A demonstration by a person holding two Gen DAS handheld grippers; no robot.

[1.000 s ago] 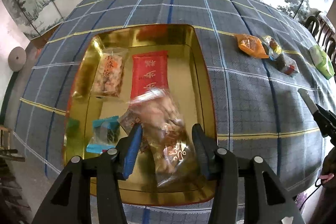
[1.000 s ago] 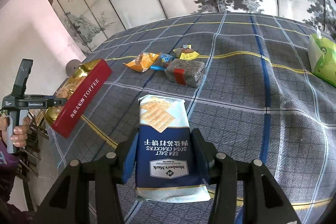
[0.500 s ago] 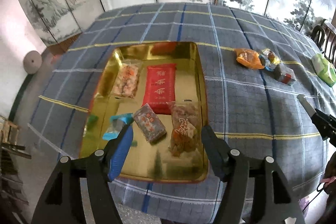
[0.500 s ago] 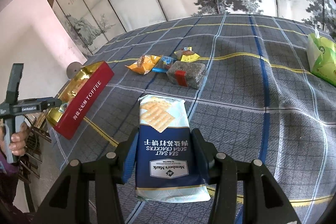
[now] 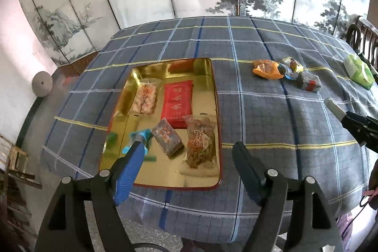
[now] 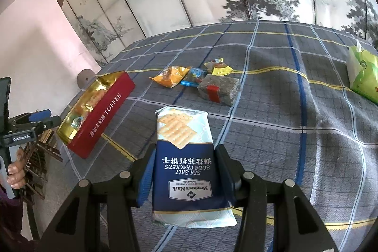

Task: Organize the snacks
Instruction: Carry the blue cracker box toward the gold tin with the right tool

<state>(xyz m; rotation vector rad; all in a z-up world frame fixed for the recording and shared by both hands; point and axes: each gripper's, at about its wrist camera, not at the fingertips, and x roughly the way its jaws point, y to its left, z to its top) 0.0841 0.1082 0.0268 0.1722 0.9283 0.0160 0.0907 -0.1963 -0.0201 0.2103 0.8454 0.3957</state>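
Observation:
A gold-lined red toffee tin [image 5: 213, 96] sits on the checked tablecloth and holds several snacks: a pink pack [image 5: 144, 99], a red pack [image 5: 177, 100], a brown block [image 5: 167, 136], a clear bag of brown snacks [image 5: 200, 143] and a blue candy [image 5: 141, 135]. My left gripper [image 5: 186, 155] is open and empty, above the tin's near edge. My right gripper [image 6: 184, 157] is shut on a blue soda cracker pack [image 6: 186, 169], held above the cloth. The tin also shows in the right wrist view [image 6: 104, 110], to the left.
Loose snacks lie on the cloth: an orange pack [image 6: 171, 76], a small blue candy [image 6: 195, 74], a yellow pack [image 6: 218, 66] and a grey block with a red band [image 6: 218, 90]. A green tissue pack [image 6: 363, 77] lies at the far right. A folding screen stands behind the table.
My left gripper let go of the clear snack bag, which now lies in the tin, then opened wider and drew back and up. My right gripper still holds the cracker pack.

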